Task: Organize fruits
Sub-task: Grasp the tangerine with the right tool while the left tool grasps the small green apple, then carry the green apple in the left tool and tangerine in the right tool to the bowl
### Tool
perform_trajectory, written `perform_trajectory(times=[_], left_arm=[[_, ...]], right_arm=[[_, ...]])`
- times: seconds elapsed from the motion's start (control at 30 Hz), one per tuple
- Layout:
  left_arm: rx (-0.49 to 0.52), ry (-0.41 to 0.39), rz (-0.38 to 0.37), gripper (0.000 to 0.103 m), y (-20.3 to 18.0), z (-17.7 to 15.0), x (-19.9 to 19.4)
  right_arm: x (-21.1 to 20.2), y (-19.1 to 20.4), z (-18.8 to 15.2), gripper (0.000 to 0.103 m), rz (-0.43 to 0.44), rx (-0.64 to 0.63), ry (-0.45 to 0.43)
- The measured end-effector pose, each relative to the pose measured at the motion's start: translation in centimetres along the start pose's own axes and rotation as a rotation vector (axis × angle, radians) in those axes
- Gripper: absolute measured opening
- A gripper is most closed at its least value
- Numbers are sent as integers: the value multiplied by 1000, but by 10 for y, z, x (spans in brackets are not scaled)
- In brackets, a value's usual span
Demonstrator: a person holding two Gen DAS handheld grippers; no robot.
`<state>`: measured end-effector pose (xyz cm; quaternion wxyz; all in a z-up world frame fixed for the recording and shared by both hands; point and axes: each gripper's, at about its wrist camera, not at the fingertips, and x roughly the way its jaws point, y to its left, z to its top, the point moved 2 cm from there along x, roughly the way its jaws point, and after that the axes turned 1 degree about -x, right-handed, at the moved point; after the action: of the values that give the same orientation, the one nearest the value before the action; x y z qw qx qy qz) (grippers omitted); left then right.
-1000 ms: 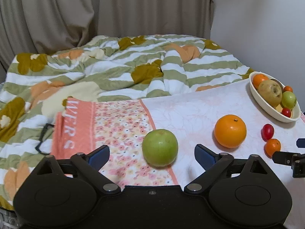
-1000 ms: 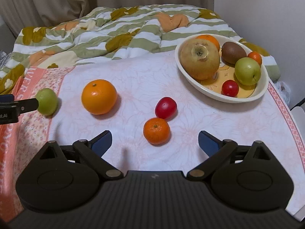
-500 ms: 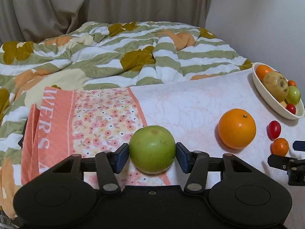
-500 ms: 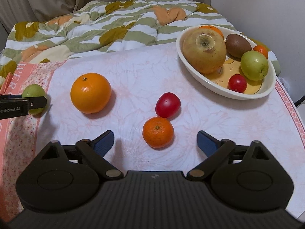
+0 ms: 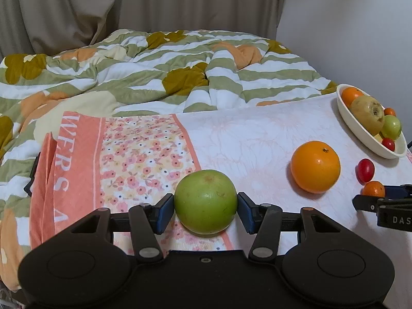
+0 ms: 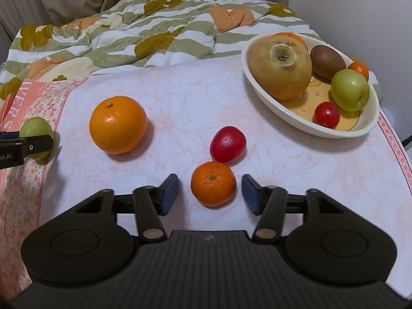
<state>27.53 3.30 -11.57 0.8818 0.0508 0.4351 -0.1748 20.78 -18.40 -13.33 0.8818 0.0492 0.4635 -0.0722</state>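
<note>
Currently, status: partly done; bowl [image 6: 283, 109], upper right of frame, holds several fruits.
Outstanding: orange [image 6: 118, 124], red tomato [image 6: 227, 144], frame centre, on cloth [image 6: 193, 90].
Left gripper [image 5: 205, 209]: clenched on smooth, round green apple [image 5: 205, 200], lower centre.
Right gripper [image 6: 209, 193]: jaws closing around dimpled mandarin [image 6: 213, 182]; pads not touching.

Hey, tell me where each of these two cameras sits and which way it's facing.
Left wrist: behind the left hand-held gripper, angled down at the round green apple clamped between its pads.
Right wrist: behind the right hand-held gripper, angled down; jaws closing around the small orange mandarin, pads apart from it.
Shared: both fruits, large orange, red tomato, white oval bowl.
</note>
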Motion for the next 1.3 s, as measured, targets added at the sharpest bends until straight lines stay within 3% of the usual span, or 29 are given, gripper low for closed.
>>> perform_trajectory(times=[0.07, 0.37, 0.67, 1.0, 1.3], left_arm=[[-6, -3, -1, 57, 0, -1, -3], [-35, -59, -23, 57, -10, -6, -40], [-24, -128, -43, 57, -42, -6, -89], [-17, -204, -53, 57, -95, -1, -131], [-81, -259, 10, 57, -161, 10, -143]], right_arm=[[-1, 1, 1, 51, -1, -13, -7], [-22, 5, -1, 51, 17, -35, -30], [-71, -8, 0, 51, 18, -35, -88], [-122, -53, 1, 51, 28, -50, -154], [-142, -117, 13, 51, 107, -133, -194]])
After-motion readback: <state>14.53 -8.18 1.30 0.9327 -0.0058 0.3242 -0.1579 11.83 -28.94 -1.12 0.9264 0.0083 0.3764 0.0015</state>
